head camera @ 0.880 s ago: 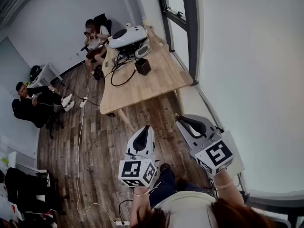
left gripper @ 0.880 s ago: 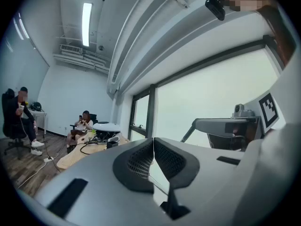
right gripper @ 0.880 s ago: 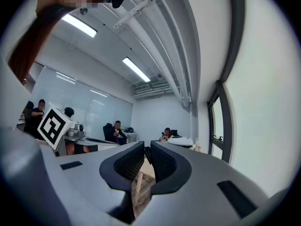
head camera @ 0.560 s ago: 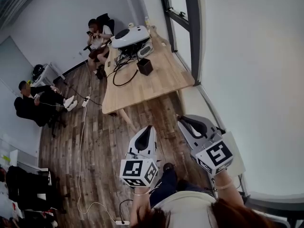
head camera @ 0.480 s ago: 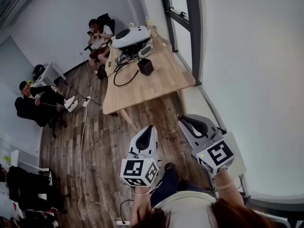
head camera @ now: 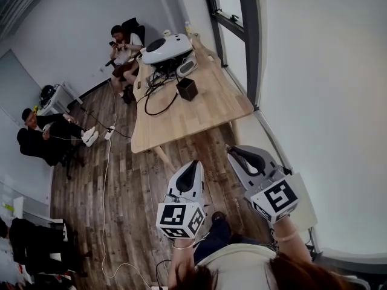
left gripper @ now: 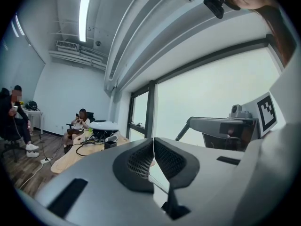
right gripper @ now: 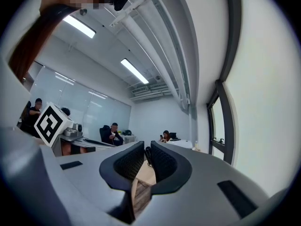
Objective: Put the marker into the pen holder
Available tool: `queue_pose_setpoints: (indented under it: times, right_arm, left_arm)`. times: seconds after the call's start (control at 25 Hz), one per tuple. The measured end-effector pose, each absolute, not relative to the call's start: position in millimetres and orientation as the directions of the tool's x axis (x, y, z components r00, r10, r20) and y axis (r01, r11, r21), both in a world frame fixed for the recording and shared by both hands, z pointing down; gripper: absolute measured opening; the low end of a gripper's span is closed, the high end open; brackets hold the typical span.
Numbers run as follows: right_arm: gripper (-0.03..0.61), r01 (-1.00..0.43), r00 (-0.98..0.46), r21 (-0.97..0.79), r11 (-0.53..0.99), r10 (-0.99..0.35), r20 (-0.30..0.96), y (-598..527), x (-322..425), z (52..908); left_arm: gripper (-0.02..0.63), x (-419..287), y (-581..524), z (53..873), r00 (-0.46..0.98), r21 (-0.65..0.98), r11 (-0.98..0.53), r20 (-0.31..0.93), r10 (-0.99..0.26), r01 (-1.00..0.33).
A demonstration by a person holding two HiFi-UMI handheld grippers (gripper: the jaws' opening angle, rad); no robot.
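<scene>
Left gripper [head camera: 190, 165] closed, right gripper [head camera: 234, 153] barely parted, both empty; black square pen holder [head camera: 187, 89] stands well ahead on wooden table [head camera: 205, 110].

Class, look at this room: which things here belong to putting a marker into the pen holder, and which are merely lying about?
For the job: black pen holder on the wooden table; left claw, shut; right claw, slightly open. No marker shows.
Lying about: white device, black cables, small grey box.
</scene>
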State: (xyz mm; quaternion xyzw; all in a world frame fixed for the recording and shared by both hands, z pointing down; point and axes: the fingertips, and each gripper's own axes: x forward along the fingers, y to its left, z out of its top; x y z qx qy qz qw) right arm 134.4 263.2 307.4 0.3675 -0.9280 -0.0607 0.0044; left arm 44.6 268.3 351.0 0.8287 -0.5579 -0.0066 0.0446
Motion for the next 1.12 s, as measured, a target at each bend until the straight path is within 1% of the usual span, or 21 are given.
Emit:
queue_pose_setpoints:
  times: [0.52,1.12]
  right_arm:
    - [0.069,-0.682,-0.728,0.134,0.719,-0.686,-0.019,180,82,309]
    - [0.067,-0.704,-0.703,0.163,0.691,-0.711,-0.024,112,17,301]
  left_arm:
    - [0.020,-1,183,354,0.391,0.090,-0.387,0.041,-0.919,-0.918]
    - [0.020,-58,116,350,0.439,0.090,-0.436,0.028,-0.898,-0.896]
